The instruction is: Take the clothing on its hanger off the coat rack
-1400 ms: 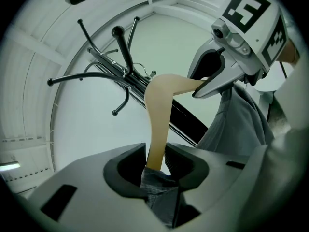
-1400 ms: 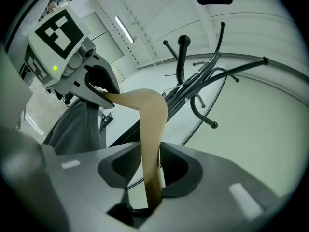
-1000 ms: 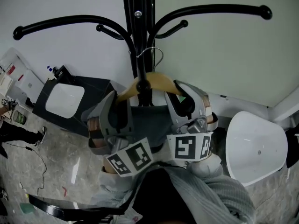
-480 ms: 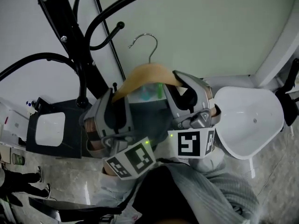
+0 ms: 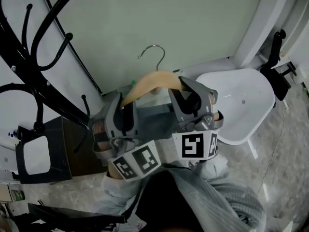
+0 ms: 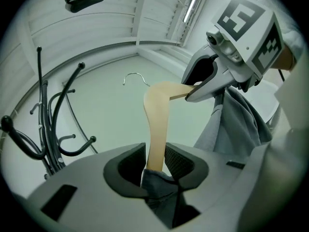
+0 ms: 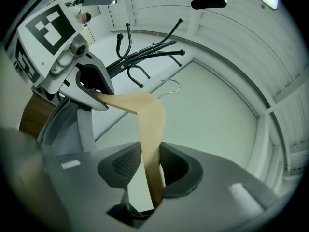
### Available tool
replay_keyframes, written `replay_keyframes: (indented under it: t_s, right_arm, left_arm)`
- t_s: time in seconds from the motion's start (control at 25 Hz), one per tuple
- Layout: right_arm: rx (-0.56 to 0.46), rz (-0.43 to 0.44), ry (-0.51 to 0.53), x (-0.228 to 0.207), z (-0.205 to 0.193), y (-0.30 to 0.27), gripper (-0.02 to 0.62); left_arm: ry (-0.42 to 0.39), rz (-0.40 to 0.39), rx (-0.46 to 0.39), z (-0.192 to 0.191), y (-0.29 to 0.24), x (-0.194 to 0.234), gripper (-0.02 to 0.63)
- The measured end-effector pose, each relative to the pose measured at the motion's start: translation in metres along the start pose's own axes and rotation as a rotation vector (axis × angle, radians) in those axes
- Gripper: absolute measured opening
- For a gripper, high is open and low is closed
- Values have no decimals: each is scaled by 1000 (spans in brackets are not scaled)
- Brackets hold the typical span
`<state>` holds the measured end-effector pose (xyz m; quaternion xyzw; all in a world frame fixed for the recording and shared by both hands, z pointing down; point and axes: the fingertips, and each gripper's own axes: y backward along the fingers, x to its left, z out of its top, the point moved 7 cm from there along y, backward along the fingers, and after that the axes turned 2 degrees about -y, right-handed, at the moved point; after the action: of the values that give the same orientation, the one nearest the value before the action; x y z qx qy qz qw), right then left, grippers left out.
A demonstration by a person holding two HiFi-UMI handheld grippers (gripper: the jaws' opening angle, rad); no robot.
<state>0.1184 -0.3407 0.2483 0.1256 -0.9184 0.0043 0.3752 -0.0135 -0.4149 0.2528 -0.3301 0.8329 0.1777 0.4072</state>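
Observation:
A wooden hanger (image 5: 152, 79) with a metal hook (image 5: 155, 52) hangs free in the air, clear of the black coat rack (image 5: 29, 66) at the left. A grey garment (image 5: 154, 120) drapes from it between my grippers. My left gripper (image 5: 126, 108) is shut on the hanger's left arm (image 6: 157, 129), with grey cloth (image 6: 161, 187) caught in the jaws. My right gripper (image 5: 186, 93) is shut on the right arm (image 7: 149, 129). In the left gripper view the rack (image 6: 48, 129) stands far left. In the right gripper view the rack (image 7: 145, 52) lies beyond the left gripper (image 7: 91, 88).
A white moulded chair (image 5: 241, 105) stands close at the right. A black-framed stand with a white panel (image 5: 34, 156) sits low at the left under the rack. A pale wall (image 5: 145, 18) is straight ahead. A black clamp (image 5: 275, 52) hangs on a white post at the right.
Both grippers have carried the hanger and garment off the rack's arm and swung to the right. The rack has slid to the view's left edge, and the white chair has come nearer.

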Motion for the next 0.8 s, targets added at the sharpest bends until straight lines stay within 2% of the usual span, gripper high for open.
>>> replay_keyframes:
  t_s: [0.44,0.8]
  right_arm:
    - [141,-17,-24,-3,-55,24,118]
    - [167,6,-55,0,-70,28,117]
  left_arm:
    - [-8,-149,-12,12,-18,-58,121]
    - [-10,-178,-6,15,-20,-71,120]
